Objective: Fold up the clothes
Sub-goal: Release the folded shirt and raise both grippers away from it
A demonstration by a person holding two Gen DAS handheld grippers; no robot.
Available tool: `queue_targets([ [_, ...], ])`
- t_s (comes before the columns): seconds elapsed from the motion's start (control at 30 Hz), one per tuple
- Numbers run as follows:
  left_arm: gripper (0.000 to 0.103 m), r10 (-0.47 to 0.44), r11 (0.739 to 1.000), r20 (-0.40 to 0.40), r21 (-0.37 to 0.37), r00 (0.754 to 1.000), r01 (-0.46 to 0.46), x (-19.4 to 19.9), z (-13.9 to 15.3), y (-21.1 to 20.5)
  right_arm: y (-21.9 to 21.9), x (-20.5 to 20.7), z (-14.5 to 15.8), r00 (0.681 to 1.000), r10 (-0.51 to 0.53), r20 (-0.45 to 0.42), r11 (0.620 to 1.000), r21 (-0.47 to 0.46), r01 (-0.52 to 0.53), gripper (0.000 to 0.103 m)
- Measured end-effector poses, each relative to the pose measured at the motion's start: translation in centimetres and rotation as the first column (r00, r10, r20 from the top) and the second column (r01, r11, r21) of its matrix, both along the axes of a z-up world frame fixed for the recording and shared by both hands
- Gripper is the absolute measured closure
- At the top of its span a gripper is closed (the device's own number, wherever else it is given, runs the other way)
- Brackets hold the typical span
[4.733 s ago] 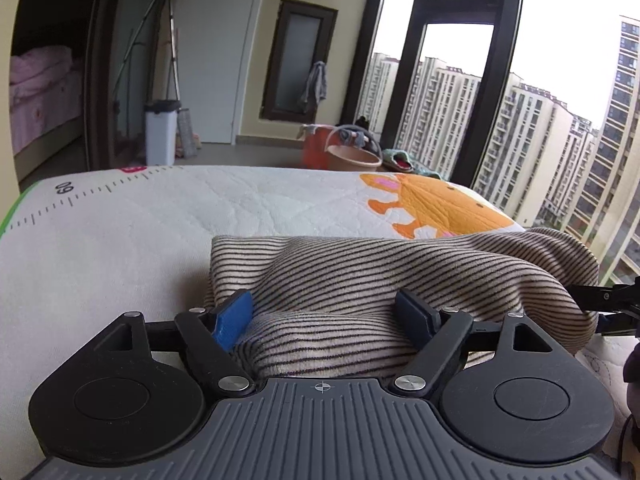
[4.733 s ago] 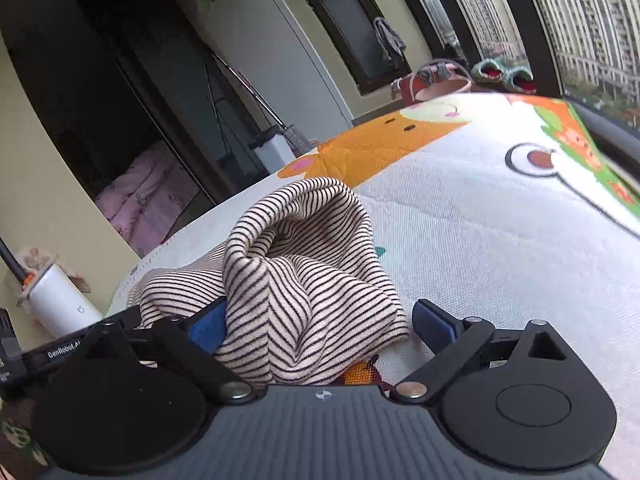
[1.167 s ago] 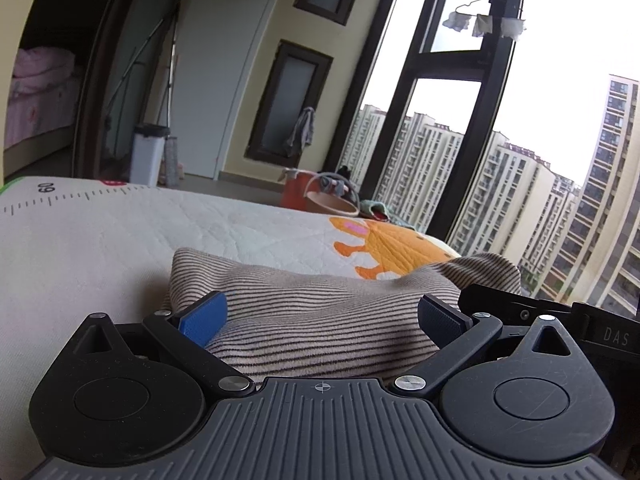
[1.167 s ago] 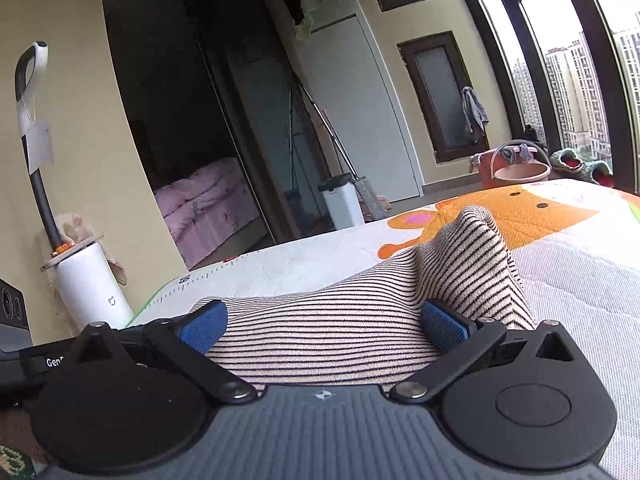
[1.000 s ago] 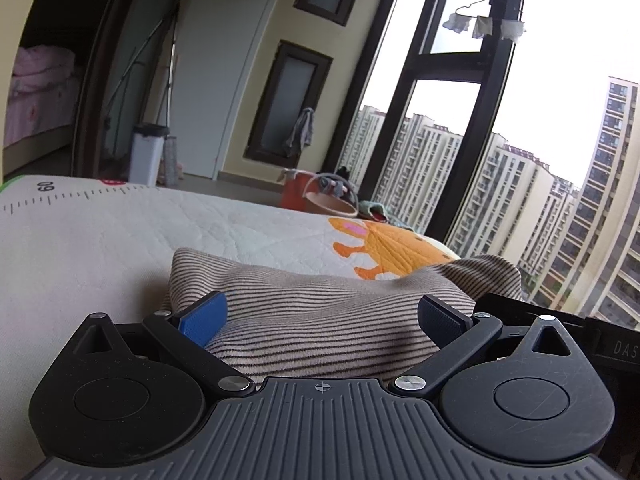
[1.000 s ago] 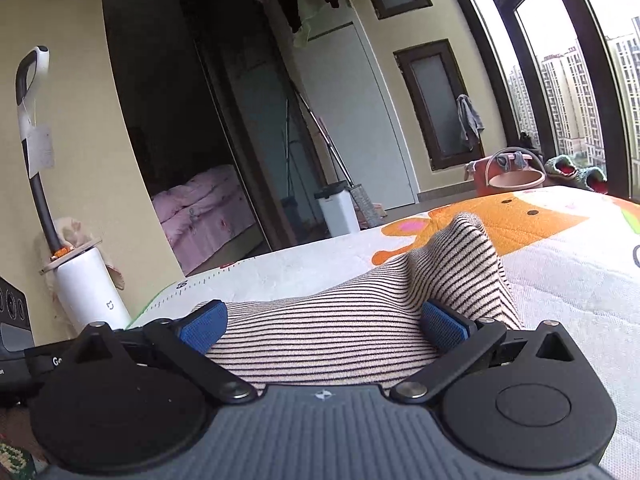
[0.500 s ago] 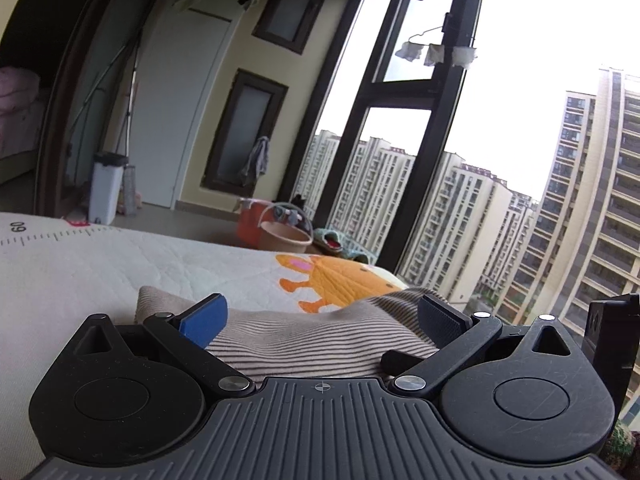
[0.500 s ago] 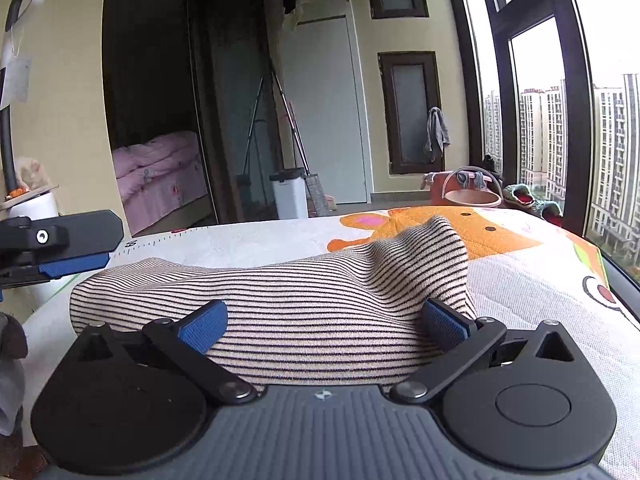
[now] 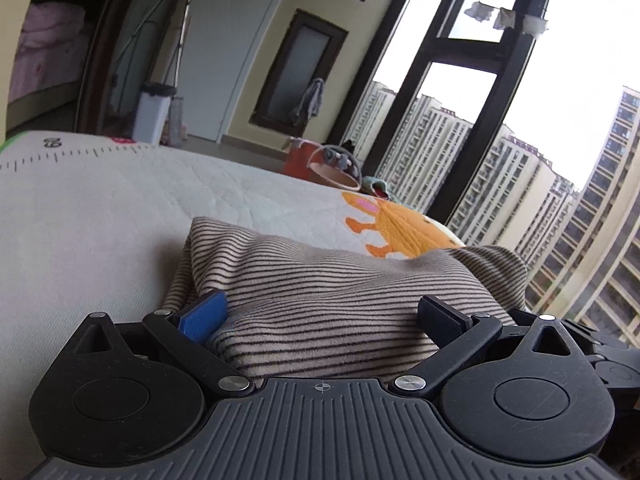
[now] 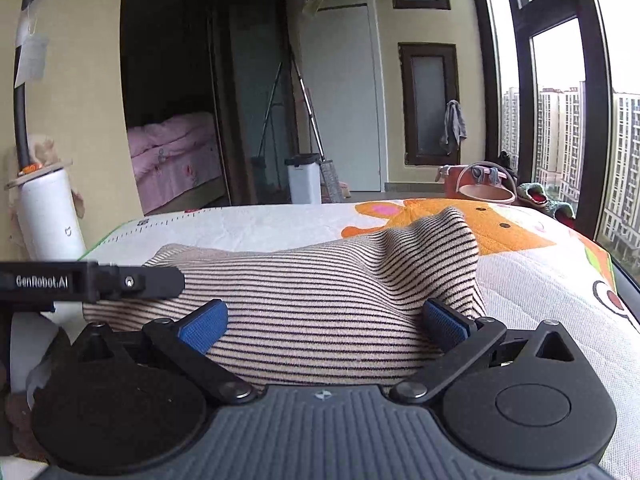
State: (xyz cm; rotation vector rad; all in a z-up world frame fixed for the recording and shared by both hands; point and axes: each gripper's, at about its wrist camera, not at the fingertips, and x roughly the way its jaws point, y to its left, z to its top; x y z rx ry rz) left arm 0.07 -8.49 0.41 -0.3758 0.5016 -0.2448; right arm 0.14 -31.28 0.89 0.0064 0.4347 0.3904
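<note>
1. The words "GenRobot.AI" are printed in white on the black body of my left gripper (image 10: 92,282), seen at the left edge of the right wrist view. On the quilted mat (image 9: 100,208) a printed ruler scale carries a number that looks like "60". The white cylinder (image 10: 50,216) beside the mat has a small logo, too small for me to read.
2. My left gripper (image 9: 322,314) has its fingers spread wide – the striped garment (image 9: 340,284) bulges between the blue pads, not pinched.
3. My right gripper (image 10: 324,320) is the same: fingers wide apart, the striped garment (image 10: 320,280) lying between them.
4. The garment rests bunched on the mat, beside the orange cartoon animal (image 10: 500,224).
5. Behind the mat stand a white bin (image 10: 304,178), an orange bucket with a pink basin (image 10: 486,192), and a bed with a pink cover (image 10: 172,156) – tall windows on the right show apartment towers.
</note>
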Motion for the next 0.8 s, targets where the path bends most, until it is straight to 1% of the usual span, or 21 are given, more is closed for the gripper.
queue_targets([
  [0.07,0.0,0.002,1.0,-0.005,-0.002,1.0,-0.002,0.1,0.0,0.2,-0.1,0.2,0.0,1.0,0.006,-0.009,1.0,0.001,-0.006,0.0],
  [0.2,0.0,0.003,1.0,-0.015,0.017,1.0,-0.002,0.2,0.0,0.2,-1.3,0.0,0.2,0.999,0.043,-0.023,0.998,0.049,-0.042,0.0],
  [0.23,0.0,0.001,1.0,-0.019,0.02,1.0,-0.001,0.3,0.0,0.3,-1.5,-0.2,0.2,0.998,0.053,-0.031,0.998,0.042,-0.052,0.0],
  [0.3,0.0,0.004,1.0,-0.036,0.03,0.999,-0.003,0.5,0.0,0.5,-1.4,-0.8,0.4,0.997,0.061,-0.045,0.998,-0.021,-0.062,0.0],
  [0.33,0.0,0.013,0.999,-0.057,0.034,0.998,-0.012,0.6,0.1,0.6,-1.3,-1.2,0.5,0.997,0.056,-0.059,0.997,-0.049,-0.059,0.0],
  [0.4,0.0,0.047,0.998,-0.122,0.037,0.991,-0.042,0.5,0.3,0.9,-1.2,-1.6,0.8,0.993,0.035,-0.115,0.997,-0.069,-0.043,0.0],
  [0.43,0.0,0.059,0.998,-0.148,0.026,0.987,-0.056,0.2,0.6,1.2,-1.4,-1.8,1.2,0.986,0.031,-0.163,0.998,-0.05,-0.039,0.0],
  [0.47,0.0,0.071,0.997,-0.152,0.021,0.986,-0.069,-0.8,1.4,1.4,-1.8,-1.9,1.8,0.975,0.029,-0.221,0.999,-0.018,-0.034,0.0],
  [0.53,0.0,0.1,0.994,-0.132,0.049,0.986,-0.094,-3.4,3.7,1.5,-2.8,-2.3,2.9,0.942,0.039,-0.334,0.998,0.059,-0.021,0.0],
  [0.57,0.0,0.106,0.993,-0.113,0.066,0.988,-0.099,-4.7,4.9,1.4,-3.7,-3.1,3.6,0.929,0.066,-0.364,0.992,0.127,-0.02,0.0],
  [0.63,0.0,0.075,0.992,-0.041,0.101,0.996,-0.071,-8.5,8.0,0.5,-5.6,-5.4,5.4,0.929,0.129,-0.348,0.962,0.273,-0.032,0.0],
  [0.67,0.0,0.057,0.992,-0.008,0.11,0.998,-0.056,-10.4,9.6,0.0,-6.6,-6.6,6.2,0.928,0.16,-0.336,0.938,0.344,-0.037,0.0],
  [0.7,0.0,0.041,0.993,0.016,0.107,0.999,-0.043,-12.1,10.9,-0.4,-7.3,-7.8,7.2,0.931,0.178,-0.318,0.918,0.395,-0.04,0.0],
  [0.77,0.0,0.011,0.996,0.055,0.09,0.998,-0.016,-15.1,13.2,-1.2,-8.1,-10.7,9.8,0.95,0.154,-0.271,0.906,0.423,-0.026,0.0],
  [0.8,0.0,-0.003,0.996,0.056,0.09,0.998,-0.002,-16.2,14.2,-1.6,-8.2,-11.9,10.9,0.956,0.134,-0.26,0.907,0.421,-0.013,0.0],
])
